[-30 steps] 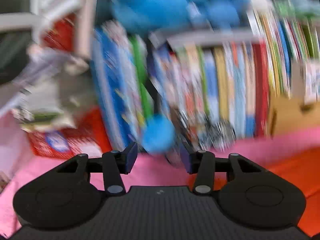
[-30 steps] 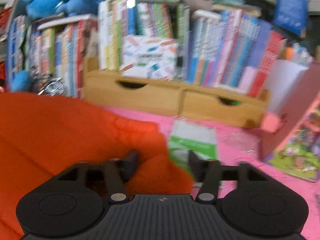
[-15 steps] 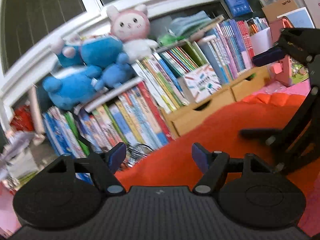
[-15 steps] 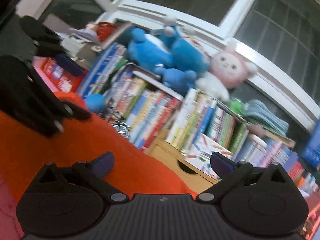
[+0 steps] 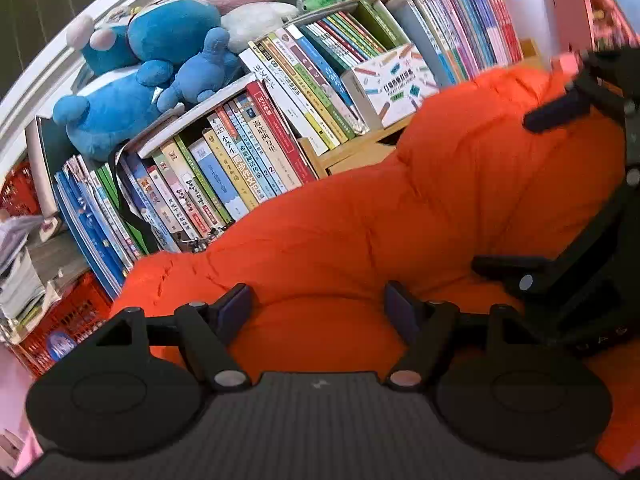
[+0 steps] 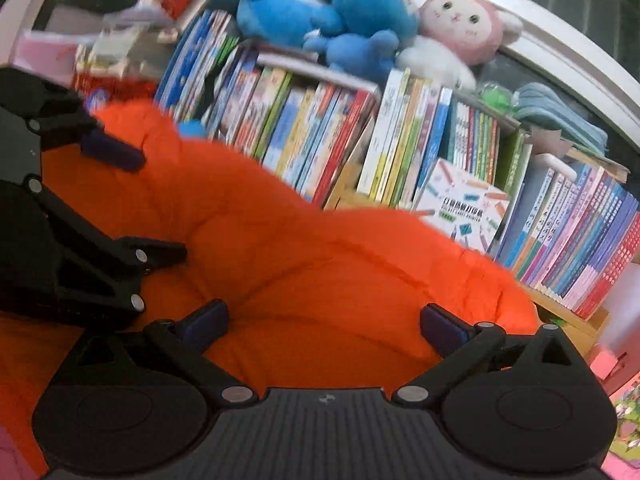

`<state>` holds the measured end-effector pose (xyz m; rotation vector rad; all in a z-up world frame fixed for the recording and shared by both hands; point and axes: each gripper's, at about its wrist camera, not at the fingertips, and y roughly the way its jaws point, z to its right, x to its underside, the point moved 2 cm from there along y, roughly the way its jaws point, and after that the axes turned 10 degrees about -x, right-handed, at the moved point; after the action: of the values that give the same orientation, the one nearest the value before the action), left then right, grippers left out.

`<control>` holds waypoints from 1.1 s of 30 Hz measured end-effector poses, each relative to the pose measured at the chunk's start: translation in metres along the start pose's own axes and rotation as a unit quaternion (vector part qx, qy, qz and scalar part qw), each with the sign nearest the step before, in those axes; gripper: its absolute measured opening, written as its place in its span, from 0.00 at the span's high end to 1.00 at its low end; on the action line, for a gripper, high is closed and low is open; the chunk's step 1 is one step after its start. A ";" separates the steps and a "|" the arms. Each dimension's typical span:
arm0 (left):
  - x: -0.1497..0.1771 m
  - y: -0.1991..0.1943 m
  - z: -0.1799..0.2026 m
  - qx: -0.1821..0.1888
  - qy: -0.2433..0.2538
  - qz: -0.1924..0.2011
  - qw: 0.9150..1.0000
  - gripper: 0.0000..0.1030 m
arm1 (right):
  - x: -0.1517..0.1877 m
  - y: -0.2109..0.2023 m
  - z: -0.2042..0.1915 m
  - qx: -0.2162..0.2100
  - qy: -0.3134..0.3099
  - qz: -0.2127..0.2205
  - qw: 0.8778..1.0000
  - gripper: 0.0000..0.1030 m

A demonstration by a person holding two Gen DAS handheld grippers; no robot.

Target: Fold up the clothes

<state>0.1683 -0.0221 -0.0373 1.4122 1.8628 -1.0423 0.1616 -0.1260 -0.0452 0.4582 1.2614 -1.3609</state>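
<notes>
The left gripper (image 5: pixel 318 310) has its jaws spread wide with nothing clamped, the puffy orange jacket (image 5: pixel 400 232) bulging between and beyond them toward 12 o'clock. The right gripper (image 6: pixel 324 326) is likewise spread wide over the same jacket, holding nothing. Behind the jacket, from 10 to 2 o'clock, stand rows of books (image 6: pixel 320 136) topped by blue plush toys (image 5: pixel 132 92)
</notes>
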 end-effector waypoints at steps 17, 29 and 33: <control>0.005 0.010 -0.008 0.004 0.017 -0.031 0.999 0.25 | 0.008 0.008 0.003 -0.012 -0.041 -0.035 0.998 0.01; 0.022 0.014 -0.049 0.006 -0.031 -0.061 0.998 0.18 | 0.029 -0.006 0.053 0.005 -0.003 -0.048 0.999 0.01; 0.030 0.016 -0.064 0.005 -0.045 -0.071 0.996 0.16 | 0.041 -0.011 0.073 0.019 0.017 -0.059 0.998 0.01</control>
<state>0.1761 0.0498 -0.0318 1.2321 1.9169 -1.1657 0.1700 -0.2100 -0.0507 0.4420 1.3088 -1.4840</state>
